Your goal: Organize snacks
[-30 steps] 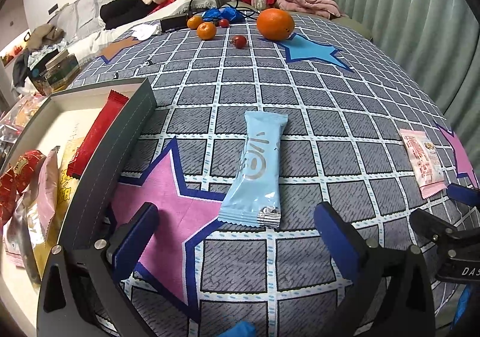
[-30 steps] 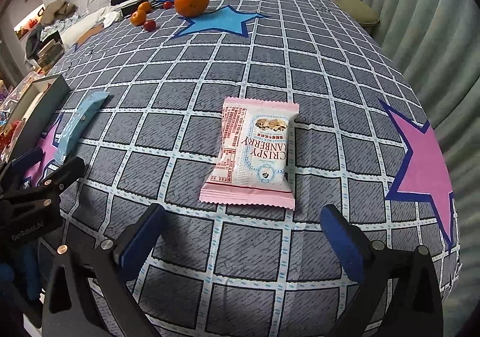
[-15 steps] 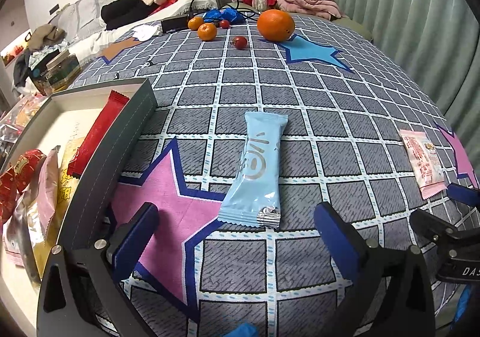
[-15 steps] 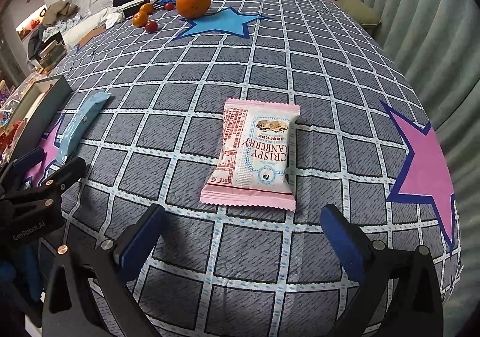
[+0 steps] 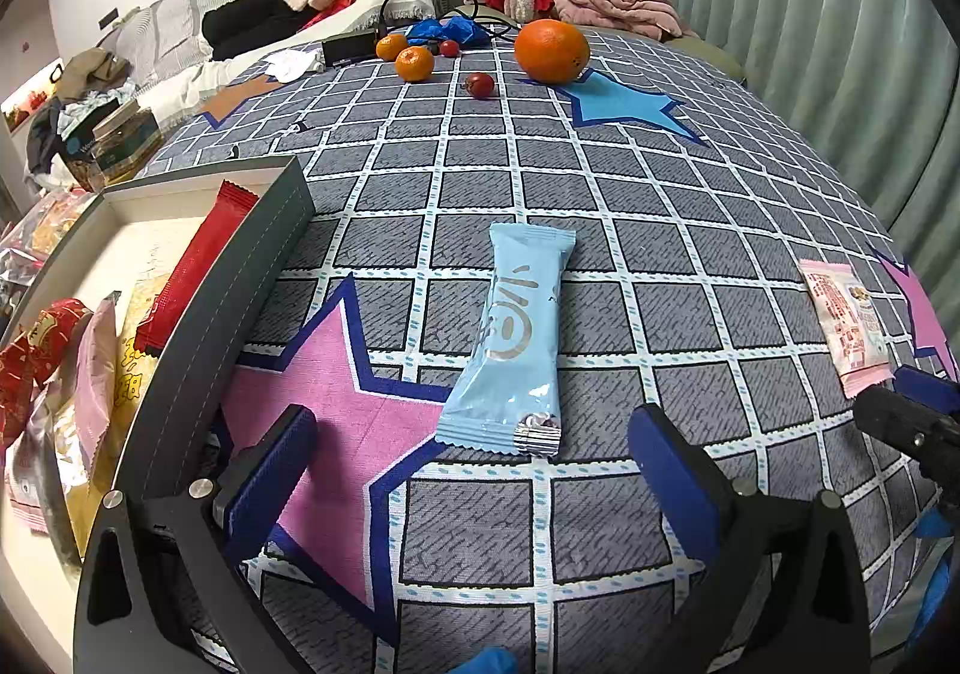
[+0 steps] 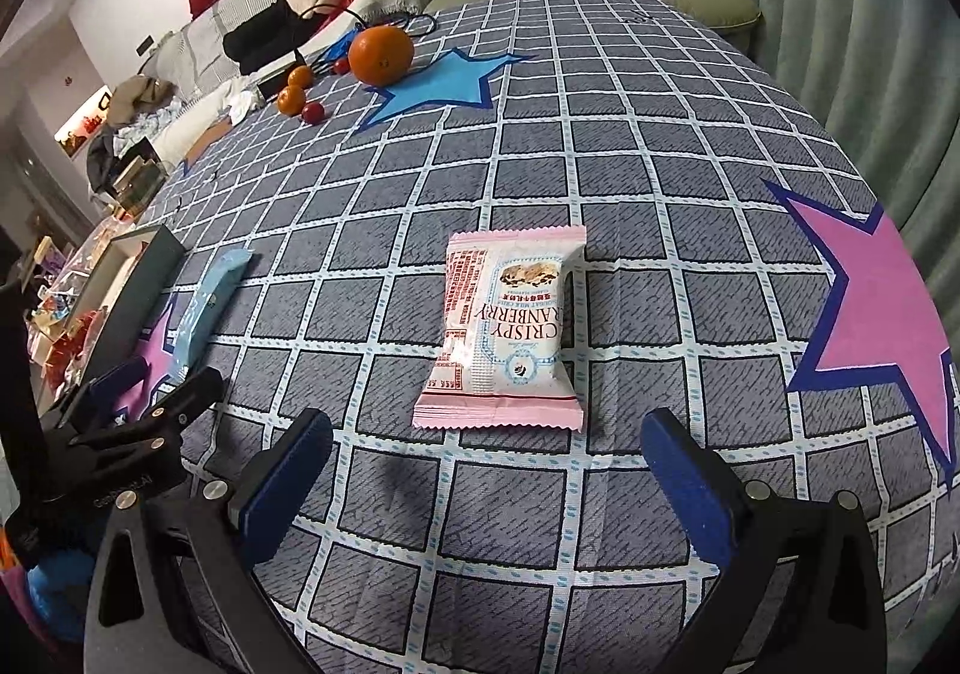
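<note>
Step in hand, by my reading: pre-grasp on two loose packets; neither is lifted yet.

Left gripper (image 5: 468,476): jaws wide apart, nothing between them. Blue packet (image 5: 513,341) lies flat on the cloth (image 5: 600,194) at 12 o'clock, just ahead. Box (image 5: 222,302), holding other snacks, is at 9 o'clock.

Right gripper (image 6: 486,485): spread wide, empty. Pink packet (image 6: 507,332) lies flat at 12 o'clock, just ahead.

Next move likely calls for advancing, lowering and pinching each packet's near edge, then carrying it to the box.

Around: orange (image 5: 551,50) and small fruits at the far end, well apart. Path looks free; the box wall must be cleared.
</note>
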`<state>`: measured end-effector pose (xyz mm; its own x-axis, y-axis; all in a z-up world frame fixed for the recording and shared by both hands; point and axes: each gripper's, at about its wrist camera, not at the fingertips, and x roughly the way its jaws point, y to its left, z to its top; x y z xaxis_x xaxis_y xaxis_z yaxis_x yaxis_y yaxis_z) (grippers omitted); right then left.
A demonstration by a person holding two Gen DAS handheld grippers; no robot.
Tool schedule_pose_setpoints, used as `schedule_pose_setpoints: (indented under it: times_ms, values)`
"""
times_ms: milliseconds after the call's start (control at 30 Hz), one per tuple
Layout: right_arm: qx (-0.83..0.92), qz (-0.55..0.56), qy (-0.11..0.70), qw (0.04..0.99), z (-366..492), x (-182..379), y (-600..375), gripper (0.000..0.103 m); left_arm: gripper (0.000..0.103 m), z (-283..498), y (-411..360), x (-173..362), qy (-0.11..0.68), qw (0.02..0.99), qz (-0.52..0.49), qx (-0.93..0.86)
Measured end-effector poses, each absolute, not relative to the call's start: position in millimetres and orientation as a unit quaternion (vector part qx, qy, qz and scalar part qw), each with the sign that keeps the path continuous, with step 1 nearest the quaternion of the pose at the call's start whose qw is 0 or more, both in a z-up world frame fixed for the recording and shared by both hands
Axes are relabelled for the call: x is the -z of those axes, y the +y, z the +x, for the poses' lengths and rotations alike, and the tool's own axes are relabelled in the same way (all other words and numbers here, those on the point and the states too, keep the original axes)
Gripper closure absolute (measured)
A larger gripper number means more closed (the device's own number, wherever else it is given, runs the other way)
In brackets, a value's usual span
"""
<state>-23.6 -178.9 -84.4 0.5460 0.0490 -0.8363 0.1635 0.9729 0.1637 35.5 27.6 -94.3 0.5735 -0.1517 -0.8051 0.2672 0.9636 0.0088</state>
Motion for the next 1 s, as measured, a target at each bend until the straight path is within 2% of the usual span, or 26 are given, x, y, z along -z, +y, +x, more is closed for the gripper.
schedule_pose_setpoints:
  times_ms: [367,533,800,1000]
  values:
    - [0.018,0.138,0.456,0.879,-30.3,82.4,-186.6,0.0,0.0,35.5,27.8,94.5,0.446,0.885,0.065,0.118]
    - [0.02,0.139,0.483,0.864,-29.5,79.0,-189.4,0.0,0.0,35.5,27.8,94.5,0.446,0.885,0.064,0.118]
    - [0.053,0.069,0.509,0.857,-41.2,81.1,-177.0,0.0,0.0,35.8,27.9,94.5,0.446,0.885,0.064,0.118]
    - [0.057,0.062,0.519,0.851,-37.0,84.5,-176.2,0.0,0.0,35.8,27.9,94.5,0.446,0.885,0.065,0.118]
